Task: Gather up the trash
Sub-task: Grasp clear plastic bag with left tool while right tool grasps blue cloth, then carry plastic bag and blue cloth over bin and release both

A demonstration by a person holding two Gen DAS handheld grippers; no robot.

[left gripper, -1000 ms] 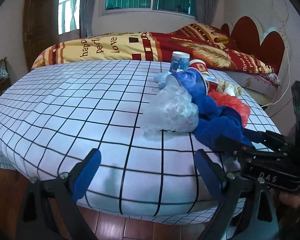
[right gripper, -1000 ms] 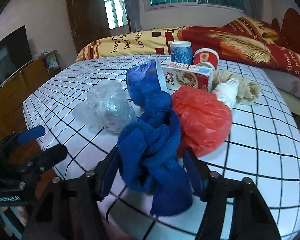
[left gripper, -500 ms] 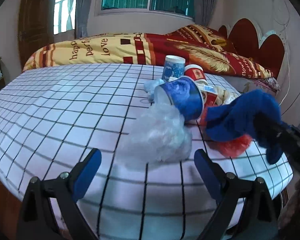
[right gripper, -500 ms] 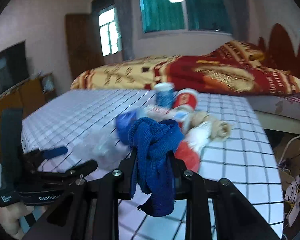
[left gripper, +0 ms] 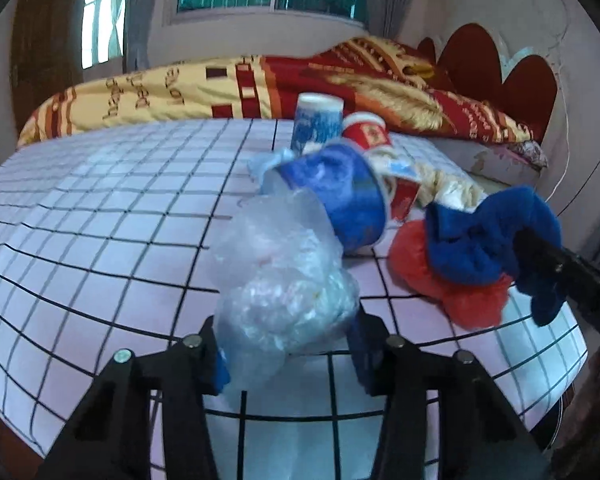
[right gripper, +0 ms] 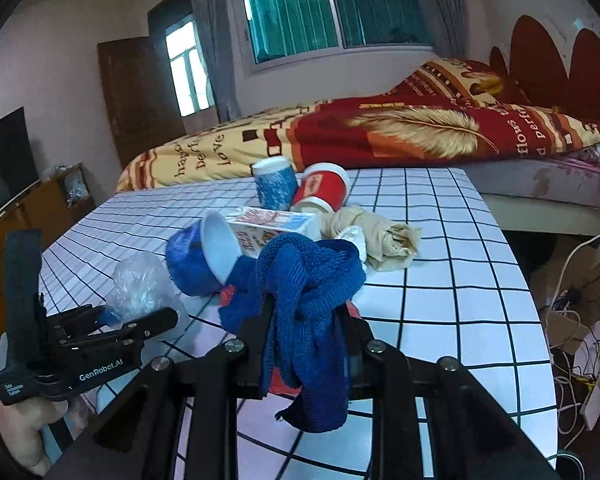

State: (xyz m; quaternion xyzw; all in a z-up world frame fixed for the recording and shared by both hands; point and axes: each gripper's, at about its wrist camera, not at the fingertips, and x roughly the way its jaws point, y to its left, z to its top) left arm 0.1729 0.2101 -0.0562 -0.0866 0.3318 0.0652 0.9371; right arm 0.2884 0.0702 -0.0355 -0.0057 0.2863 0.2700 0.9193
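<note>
Closing in, the left gripper [left gripper: 288,354] has the crumpled clear plastic bag [left gripper: 284,280] between its blue pads, and the jaws are still coming together with the pads already against the bag's sides near the front edge of the bed's grid-patterned sheet [left gripper: 100,208]. Over on the other side, the right gripper [right gripper: 306,344] is clamped tight on a knotted blue cloth [right gripper: 304,292], which hangs bunched between its jaws and droops below them, lifted clear of the sheet. Just beyond the bag lies a blue paper cup [left gripper: 340,200] on its side, mouth facing the right-hand camera. Beside it, under the raised cloth, sits a red plastic bag [left gripper: 452,292]. Further back, a printed carton [right gripper: 276,226] lies flat against the blue cup, with a beige wad of cloth [right gripper: 380,240] to its right. Behind those stand two more cups, a blue-and-white cup [right gripper: 274,184] and a red cup [right gripper: 324,190] tipped on its side, touching each other. Along the far edge of the bed runs a red and yellow blanket [right gripper: 380,132]. A bare hand [right gripper: 24,432] shows at the lower left of the right wrist view, under the left gripper's handle.
</note>
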